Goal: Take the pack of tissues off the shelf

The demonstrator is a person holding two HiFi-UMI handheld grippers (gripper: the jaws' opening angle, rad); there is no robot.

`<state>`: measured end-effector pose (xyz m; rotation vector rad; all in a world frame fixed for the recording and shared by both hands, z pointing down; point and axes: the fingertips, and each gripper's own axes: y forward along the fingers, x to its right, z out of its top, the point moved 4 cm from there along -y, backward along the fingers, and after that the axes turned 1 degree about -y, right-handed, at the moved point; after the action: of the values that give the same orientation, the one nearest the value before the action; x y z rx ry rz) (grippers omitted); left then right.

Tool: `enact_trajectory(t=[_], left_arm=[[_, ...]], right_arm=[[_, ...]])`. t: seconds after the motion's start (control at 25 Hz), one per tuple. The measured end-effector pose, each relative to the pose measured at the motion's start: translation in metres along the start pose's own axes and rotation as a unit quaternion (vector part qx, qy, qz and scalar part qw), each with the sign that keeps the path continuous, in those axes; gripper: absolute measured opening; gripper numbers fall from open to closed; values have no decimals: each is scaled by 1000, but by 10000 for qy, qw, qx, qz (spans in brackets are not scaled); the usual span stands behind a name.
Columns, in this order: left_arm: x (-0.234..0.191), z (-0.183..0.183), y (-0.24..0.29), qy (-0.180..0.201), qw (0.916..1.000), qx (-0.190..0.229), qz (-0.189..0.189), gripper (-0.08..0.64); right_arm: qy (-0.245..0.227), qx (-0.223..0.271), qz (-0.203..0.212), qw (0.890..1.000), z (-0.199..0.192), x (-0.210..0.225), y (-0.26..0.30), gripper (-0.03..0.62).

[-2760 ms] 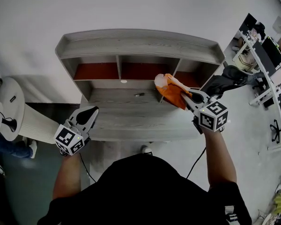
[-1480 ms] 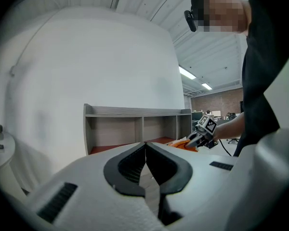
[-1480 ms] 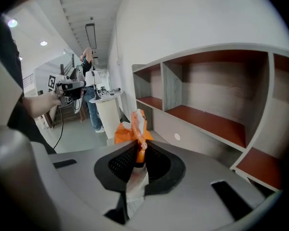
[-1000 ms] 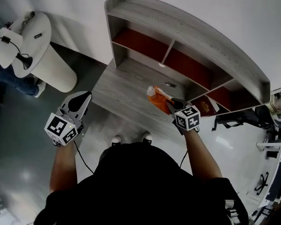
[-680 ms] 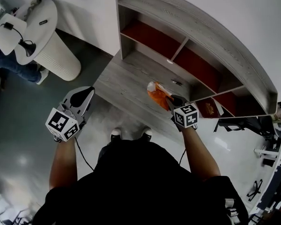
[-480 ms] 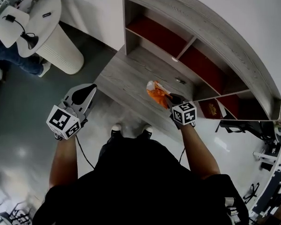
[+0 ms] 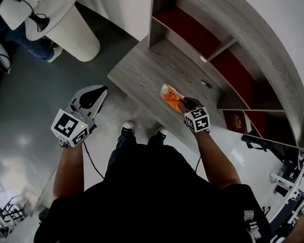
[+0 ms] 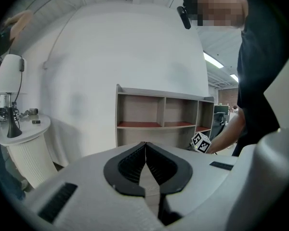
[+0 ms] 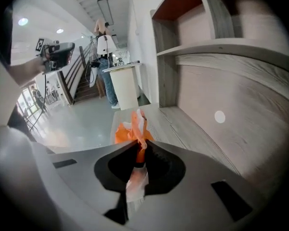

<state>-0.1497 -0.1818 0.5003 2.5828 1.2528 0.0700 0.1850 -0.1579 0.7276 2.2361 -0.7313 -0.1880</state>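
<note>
An orange and white pack of tissues [image 7: 171,96] hangs over the grey desk surface [image 7: 142,75] of the shelf unit, pinched at its edge by my right gripper [image 7: 184,103], which is shut on it. In the right gripper view the pack [image 9: 130,131] sticks out past the closed jaws of the right gripper [image 9: 139,150], its wrapper flap caught between them. My left gripper [image 7: 93,92] hangs to the left over the floor, clear of the desk. In the left gripper view the left gripper [image 8: 145,146] is shut and holds nothing.
The grey shelf unit [image 7: 233,39] has red-floored compartments [image 7: 192,32]. A small dark object [image 7: 206,84] lies on the desk near the back. A white round pedestal table [image 7: 66,19] stands at the left with a device on it. An office chair [image 7: 273,146] is at right.
The head view has swung, so the shelf unit now sits further up and right. My right gripper still holds the pack over the desk's front part. The left gripper keeps its place.
</note>
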Motion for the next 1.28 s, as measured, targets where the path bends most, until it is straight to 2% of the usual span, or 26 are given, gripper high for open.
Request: enact_trajectory(t=[0.24,0.48,0.96,1.12,1.16,1.28], left_arm=[[-2,-10,-2,-84,9998,-116,130,20],[-1,-11,2,-42,9997,-121,205,20],[-17,-14,5,-266,9990,-195,300,20],[-20,-16,6,-284,9988,-244,318,20],[-20,-16,6,-284,9987,-258,323,20],[-21,-18,7,-285,9986,-296,320,20]], right_arm=[[-357,-133,173,9991,-10,-8,24,25],[-403,-213,67,9989,-25,-2,39,25],[-416,-280,105,9987,-31,4,63,25],[-590,-344,35,9977,-35,9,67,26],[-672,-366,-11,9971,-35,10,67,34],[-894,-458,-106,9949,-37,11,68,151]])
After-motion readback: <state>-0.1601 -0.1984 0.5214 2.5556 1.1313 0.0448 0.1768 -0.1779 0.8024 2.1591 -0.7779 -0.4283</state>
